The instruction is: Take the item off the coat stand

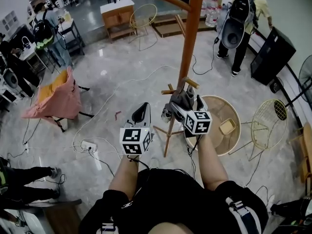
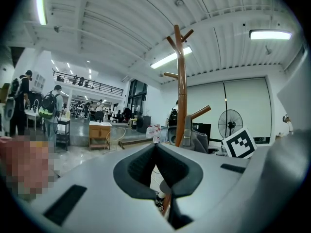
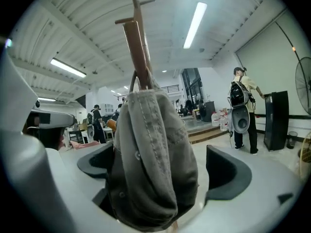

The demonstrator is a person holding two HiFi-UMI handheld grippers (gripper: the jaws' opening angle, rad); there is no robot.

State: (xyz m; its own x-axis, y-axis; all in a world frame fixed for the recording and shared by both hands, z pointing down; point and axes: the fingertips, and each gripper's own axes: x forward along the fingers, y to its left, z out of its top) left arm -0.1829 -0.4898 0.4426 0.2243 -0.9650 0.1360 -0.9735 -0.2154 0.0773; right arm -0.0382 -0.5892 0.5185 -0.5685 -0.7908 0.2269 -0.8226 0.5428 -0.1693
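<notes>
A tall wooden coat stand (image 1: 187, 48) rises in front of me. A grey cap (image 1: 183, 99) hangs from one of its lower pegs. My right gripper (image 1: 187, 101) is up at the cap with its jaws spread wide. In the right gripper view the cap (image 3: 150, 154) fills the gap of the right gripper (image 3: 160, 169); the right pad stands clear of the cloth. My left gripper (image 1: 144, 110) hovers to the left of the stand, its jaws shut on nothing. The left gripper view shows the stand (image 2: 181, 106) and the cap (image 2: 199, 142) beyond the left gripper (image 2: 155, 147).
A round wicker table (image 1: 229, 130) and a yellow wire chair (image 1: 270, 116) stand to the right of the stand's base. A chair draped in pink cloth (image 1: 56, 99) is at left. Cables and a power strip (image 1: 87, 144) lie on the floor. A person with a backpack (image 1: 241, 13) stands far right.
</notes>
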